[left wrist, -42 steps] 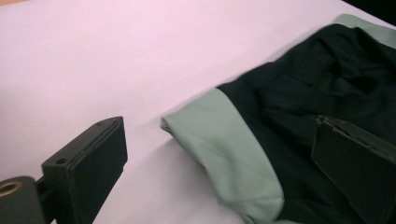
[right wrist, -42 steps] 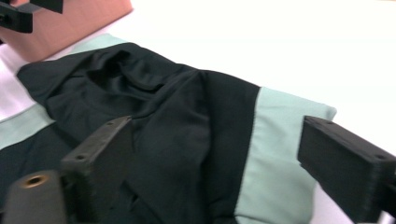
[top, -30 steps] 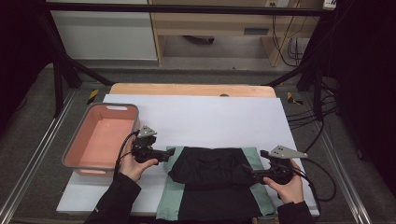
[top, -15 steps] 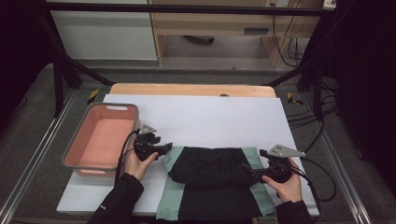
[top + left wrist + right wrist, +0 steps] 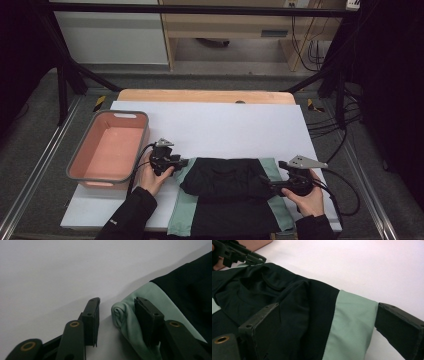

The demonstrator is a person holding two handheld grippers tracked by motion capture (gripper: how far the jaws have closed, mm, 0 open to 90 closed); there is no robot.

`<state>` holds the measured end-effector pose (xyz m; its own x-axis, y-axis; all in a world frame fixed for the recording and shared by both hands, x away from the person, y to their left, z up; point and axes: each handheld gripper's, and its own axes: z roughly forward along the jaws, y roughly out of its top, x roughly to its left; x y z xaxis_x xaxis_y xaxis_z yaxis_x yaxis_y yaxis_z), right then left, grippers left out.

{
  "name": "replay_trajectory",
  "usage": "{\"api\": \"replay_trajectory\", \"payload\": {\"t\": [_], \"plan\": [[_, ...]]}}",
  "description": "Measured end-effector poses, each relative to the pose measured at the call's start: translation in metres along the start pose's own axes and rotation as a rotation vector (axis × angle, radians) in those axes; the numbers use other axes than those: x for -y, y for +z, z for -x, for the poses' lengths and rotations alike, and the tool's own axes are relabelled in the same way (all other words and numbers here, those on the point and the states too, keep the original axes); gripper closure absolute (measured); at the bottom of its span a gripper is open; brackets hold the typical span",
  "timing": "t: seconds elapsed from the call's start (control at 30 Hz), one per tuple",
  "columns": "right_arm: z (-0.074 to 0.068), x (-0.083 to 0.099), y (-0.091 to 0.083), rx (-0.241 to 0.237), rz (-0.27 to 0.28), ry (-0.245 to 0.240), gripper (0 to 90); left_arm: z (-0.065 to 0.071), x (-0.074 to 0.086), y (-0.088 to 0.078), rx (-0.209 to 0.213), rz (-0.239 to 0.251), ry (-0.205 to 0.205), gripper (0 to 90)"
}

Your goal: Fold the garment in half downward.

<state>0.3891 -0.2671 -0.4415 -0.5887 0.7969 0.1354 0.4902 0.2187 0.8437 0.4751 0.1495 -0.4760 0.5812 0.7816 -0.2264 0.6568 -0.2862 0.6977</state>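
High view: black-and-green garment (image 5: 227, 192) lies part-folded on the worktop (image 5: 220, 125) between both grippers. Left gripper (image 5: 116, 312), jaws just closing, straddles its rolled green edge, not yet pinching. Right gripper (image 5: 324, 327) brackets the opposite fold, jaws apart. Folding remains unfinished.

Left tool (image 5: 184, 162) low on the worktop, pointing right, jaws part-way apart and just been closing, garment edge between them, pads not yet pressing. Right tool (image 5: 264, 181) points left, jaws wide, straddling fabric. Both forearms enter from the bottom, hands wrapped round the tool bodies.
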Motion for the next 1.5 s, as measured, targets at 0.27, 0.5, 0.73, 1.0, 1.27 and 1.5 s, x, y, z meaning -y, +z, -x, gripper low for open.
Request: {"api": "replay_trajectory", "payload": {"t": [0.27, 0.5, 0.73, 1.0, 1.27, 1.5], "plan": [[0.002, 0.000, 0.000, 0.014, -0.009, -0.007, 5.8, 0.005, 0.000, 0.001, 0.009, -0.020, 0.009, 66.8], [0.004, -0.001, 0.000, 0.018, -0.020, -0.006, 4.1, 0.009, 0.001, 0.001, -0.013, -0.027, 0.032, 72.0], [0.010, -0.004, -0.001, 0.031, -0.008, 0.018, 1.7, 0.012, 0.001, 0.003, -0.031, -0.029, 0.070, 73.9], [0.017, -0.018, 0.003, 0.046, 0.000, 0.026, 2.8, 0.013, 0.002, 0.003, -0.030, -0.022, 0.093, 74.6], [0.030, -0.037, 0.017, 0.065, 0.016, 0.042, 5.6, 0.011, 0.003, 0.003, -0.017, -0.014, 0.101, 74.9], [0.040, -0.036, 0.027, 0.085, 0.024, 0.051, 10.0, 0.011, 0.004, 0.003, -0.017, -0.013, 0.120, 74.8]]}}
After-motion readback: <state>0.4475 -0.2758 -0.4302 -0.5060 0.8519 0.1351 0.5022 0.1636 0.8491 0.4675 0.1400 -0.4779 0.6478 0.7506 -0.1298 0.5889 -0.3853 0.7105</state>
